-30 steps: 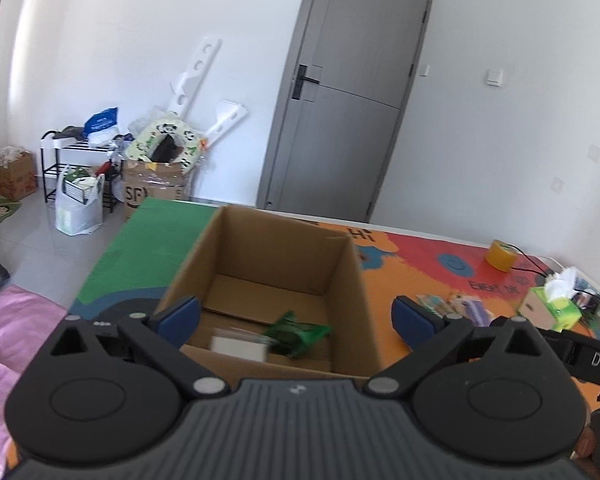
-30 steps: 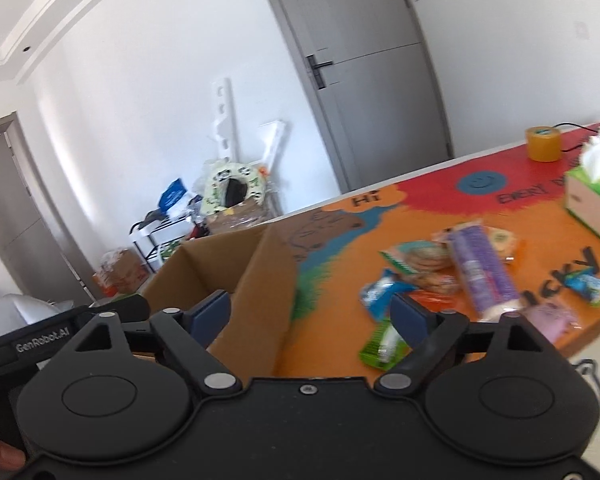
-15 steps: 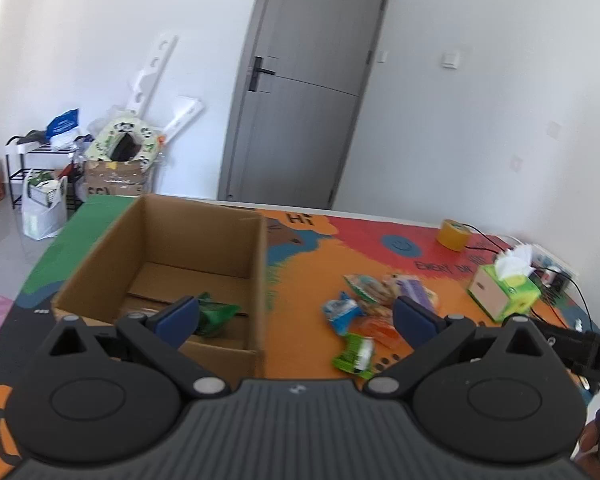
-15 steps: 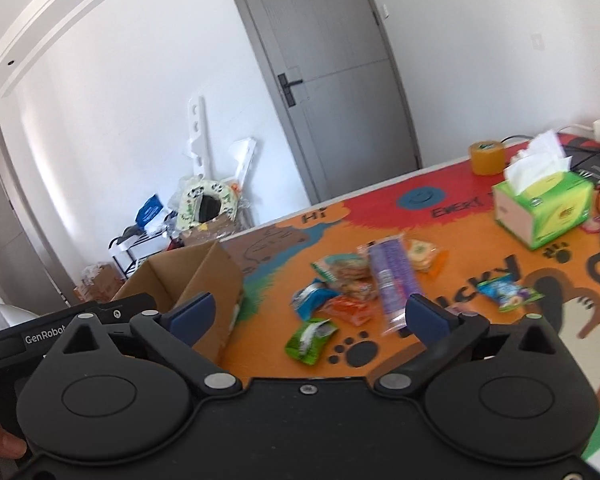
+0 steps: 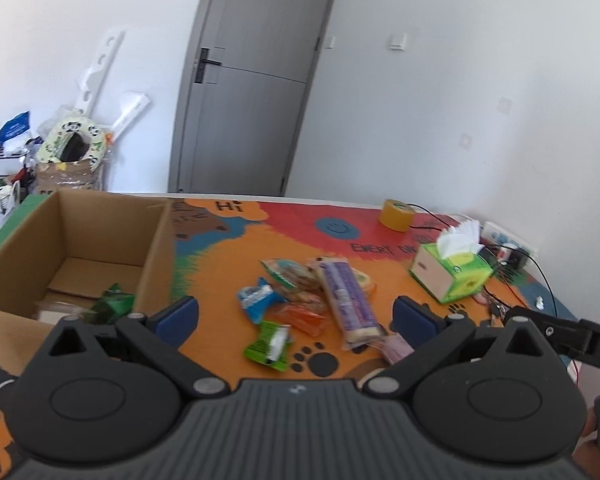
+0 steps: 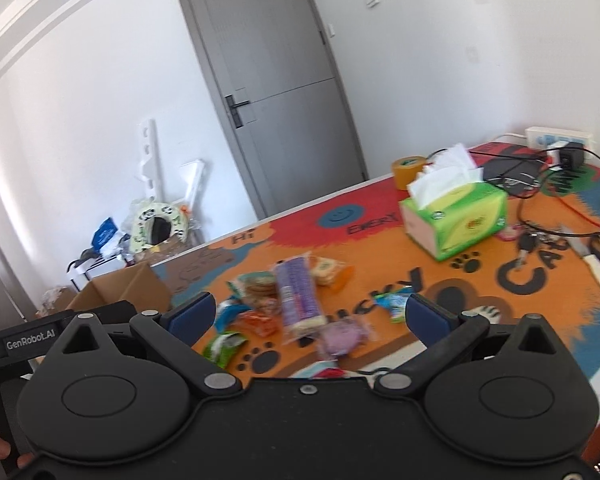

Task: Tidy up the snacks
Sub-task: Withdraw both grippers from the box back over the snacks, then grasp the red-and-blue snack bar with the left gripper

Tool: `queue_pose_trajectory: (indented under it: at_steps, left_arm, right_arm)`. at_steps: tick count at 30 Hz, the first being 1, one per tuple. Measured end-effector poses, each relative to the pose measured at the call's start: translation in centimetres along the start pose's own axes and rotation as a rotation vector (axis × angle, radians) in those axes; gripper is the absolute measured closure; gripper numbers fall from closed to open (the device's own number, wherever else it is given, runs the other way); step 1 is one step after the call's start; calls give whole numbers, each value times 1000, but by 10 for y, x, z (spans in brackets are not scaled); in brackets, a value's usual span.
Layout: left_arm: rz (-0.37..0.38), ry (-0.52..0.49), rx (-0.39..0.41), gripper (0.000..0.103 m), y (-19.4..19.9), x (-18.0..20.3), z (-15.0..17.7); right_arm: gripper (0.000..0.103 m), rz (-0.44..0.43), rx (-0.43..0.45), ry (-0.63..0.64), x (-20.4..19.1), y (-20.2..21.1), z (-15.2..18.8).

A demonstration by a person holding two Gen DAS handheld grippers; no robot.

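Observation:
A pile of snack packets lies on the colourful table mat: a long purple packet (image 5: pixel 346 298) (image 6: pixel 298 294), a green packet (image 5: pixel 270 342) (image 6: pixel 222 346), a blue one (image 5: pixel 256 300), an orange one (image 5: pixel 300 318) and cookie packs (image 5: pixel 288 274). An open cardboard box (image 5: pixel 156 248) (image 6: pixel 128 286) stands at the left with a green packet (image 5: pixel 114 304) inside. My left gripper (image 5: pixel 296 320) is open and empty above the pile. My right gripper (image 6: pixel 308 316) is open and empty, also over the pile.
A green tissue box (image 5: pixel 450 276) (image 6: pixel 454 216) and a yellow tape roll (image 5: pixel 396 215) (image 6: pixel 408 166) stand at the back right. Cables, keys (image 6: pixel 528 242) and a power strip (image 6: pixel 558 138) lie at the far right. Clutter stands by the wall beyond the table.
Both grippers have swung right, away from the cardboard box and toward the snack pile. The box has slid to the left of both views. Both stay open.

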State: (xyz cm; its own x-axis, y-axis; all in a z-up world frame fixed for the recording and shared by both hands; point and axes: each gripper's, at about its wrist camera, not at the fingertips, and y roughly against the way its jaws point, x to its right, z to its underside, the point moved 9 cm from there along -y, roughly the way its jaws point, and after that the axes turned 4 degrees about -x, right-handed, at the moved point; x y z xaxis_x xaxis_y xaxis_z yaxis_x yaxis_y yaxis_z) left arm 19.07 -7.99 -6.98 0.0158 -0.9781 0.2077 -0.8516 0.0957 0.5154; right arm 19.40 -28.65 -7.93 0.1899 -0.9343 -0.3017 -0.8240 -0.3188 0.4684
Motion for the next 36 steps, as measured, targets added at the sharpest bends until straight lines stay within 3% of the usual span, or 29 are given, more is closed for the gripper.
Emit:
queue_pose_trajectory:
  at_steps: [19,27,36]
  left_arm:
    - [21,-36,-97,3,-52,38,35]
    - [14,-52,-167,17,-85,50,56]
    - [38,-81,-233,26,-110,64,75]
  right_arm:
    - [4,77,-38,-104,80,-14,20]
    - [10,88,-87,-128,98,-34,36]
    - [14,87,-125,-135,110,-50,48]
